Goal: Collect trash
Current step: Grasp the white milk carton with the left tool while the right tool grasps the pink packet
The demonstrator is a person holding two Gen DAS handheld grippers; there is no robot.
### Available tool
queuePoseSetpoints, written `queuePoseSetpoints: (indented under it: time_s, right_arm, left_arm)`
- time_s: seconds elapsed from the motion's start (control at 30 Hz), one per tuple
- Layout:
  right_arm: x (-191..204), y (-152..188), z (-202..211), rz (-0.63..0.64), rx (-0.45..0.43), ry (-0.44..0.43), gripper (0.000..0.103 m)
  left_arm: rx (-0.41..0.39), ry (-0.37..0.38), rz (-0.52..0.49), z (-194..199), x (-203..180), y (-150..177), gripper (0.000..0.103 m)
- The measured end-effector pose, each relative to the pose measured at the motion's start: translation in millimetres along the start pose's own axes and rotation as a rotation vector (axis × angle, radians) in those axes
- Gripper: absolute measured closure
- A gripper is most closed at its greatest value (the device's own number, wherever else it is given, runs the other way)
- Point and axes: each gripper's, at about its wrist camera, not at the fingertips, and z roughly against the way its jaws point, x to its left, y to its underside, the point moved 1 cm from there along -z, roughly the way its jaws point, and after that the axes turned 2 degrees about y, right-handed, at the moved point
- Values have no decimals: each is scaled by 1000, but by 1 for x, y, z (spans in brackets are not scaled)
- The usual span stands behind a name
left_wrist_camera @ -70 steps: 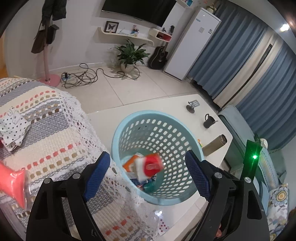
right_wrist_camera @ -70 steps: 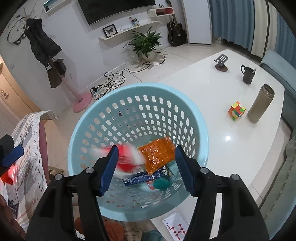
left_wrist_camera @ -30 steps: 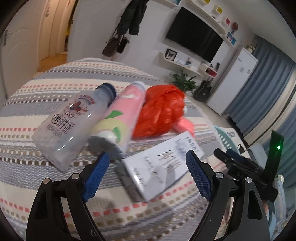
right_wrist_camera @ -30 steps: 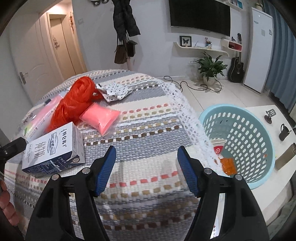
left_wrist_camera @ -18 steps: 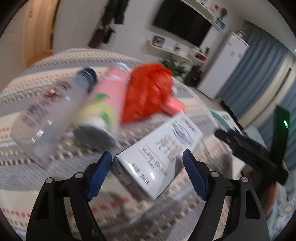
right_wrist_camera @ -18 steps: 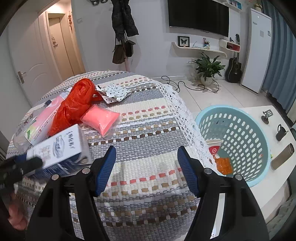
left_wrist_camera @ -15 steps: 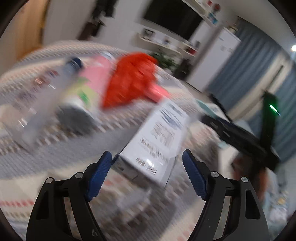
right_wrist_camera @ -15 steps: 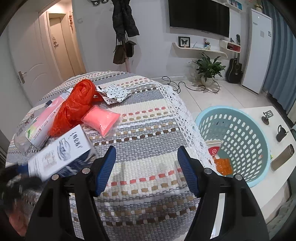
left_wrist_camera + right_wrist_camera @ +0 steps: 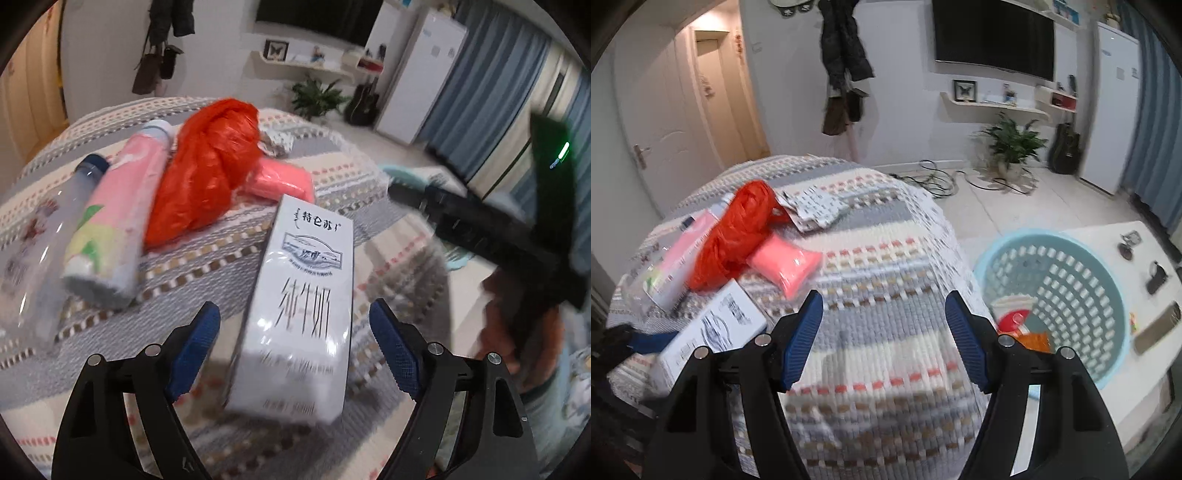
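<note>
A white milk carton (image 9: 306, 306) lies on the striped knitted cloth (image 9: 207, 258), between the open jaws of my left gripper (image 9: 295, 332), which do not touch it. The carton also shows in the right wrist view (image 9: 713, 332). Behind it lie a red plastic bag (image 9: 207, 166), a pink pouch (image 9: 284, 179), a pink bottle (image 9: 114, 218) and a clear bottle (image 9: 40, 243). My right gripper (image 9: 884, 325) is open and empty above the cloth. The light blue basket (image 9: 1067, 266) holds several pieces of trash, to its right.
The basket stands on a white table (image 9: 1108, 236) with a mug (image 9: 1156, 280), a metal flask (image 9: 1156, 328) and a small stand (image 9: 1126, 247). A dotted cloth (image 9: 816, 206) lies behind the red bag. The right gripper's body (image 9: 480, 232) crosses the left view.
My left gripper swung from the basket to the cloth and closed in on the milk carton, which now lies lengthwise between its jaws. My right gripper turned left, away from the basket.
</note>
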Motion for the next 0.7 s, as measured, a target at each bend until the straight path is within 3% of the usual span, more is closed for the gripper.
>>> queuePoseSetpoints:
  time_s: [0.1, 0.33, 0.43, 0.5, 0.7]
  right_arm:
    - [0, -13, -10, 21, 16, -58, 38]
    - [30, -18, -42, 135, 90, -142, 35]
    - [44, -19, -60, 179, 142, -176, 30]
    - [50, -20, -73, 195, 181, -197, 22]
    - [71, -31, -88, 250, 204, -172, 21]
  left_arm:
    - [34, -64, -24, -15, -7, -2, 39]
    - [-41, -118, 66, 10, 18, 9, 40]
    - [-73, -129, 114, 27, 34, 17, 40]
    - [-81, -136, 134, 34, 43, 20, 40]
    - [-85, -130, 169, 41, 58, 24, 40]
